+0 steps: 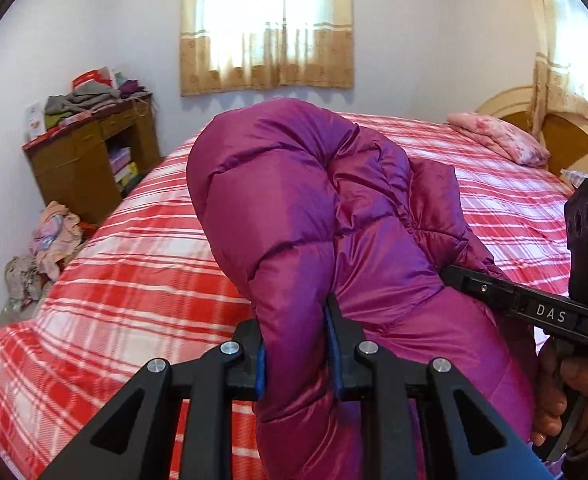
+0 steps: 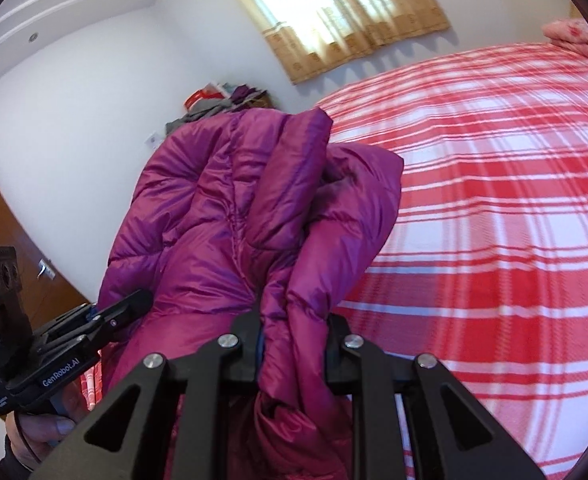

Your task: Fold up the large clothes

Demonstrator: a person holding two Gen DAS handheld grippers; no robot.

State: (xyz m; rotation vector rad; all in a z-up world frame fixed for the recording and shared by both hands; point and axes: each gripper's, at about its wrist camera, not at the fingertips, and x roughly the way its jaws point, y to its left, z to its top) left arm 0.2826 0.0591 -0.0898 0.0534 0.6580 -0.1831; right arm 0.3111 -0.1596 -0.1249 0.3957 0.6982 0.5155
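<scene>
A shiny magenta puffer jacket (image 1: pixel 294 208) hangs bunched above the red and white plaid bed (image 1: pixel 134 272). My left gripper (image 1: pixel 298 344) is shut on a thick fold of the jacket, its blue pads pressing both sides. In the same view my right gripper (image 1: pixel 450 274) reaches in from the right, its tips buried in the jacket fabric. The right wrist view shows the jacket (image 2: pixel 222 208) lifted over the bed (image 2: pixel 494 200), my right gripper (image 2: pixel 294 340) shut on a gathered fold, and my left gripper (image 2: pixel 142 300) gripping the jacket's left side, a hand beneath it.
A wooden desk (image 1: pixel 90 160) piled with clothes stands at the far left wall, with loose garments (image 1: pixel 50 240) on the floor beside it. A pink pillow (image 1: pixel 502 140) lies by the headboard (image 1: pixel 554 132). A curtained window (image 1: pixel 266 28) is behind the bed.
</scene>
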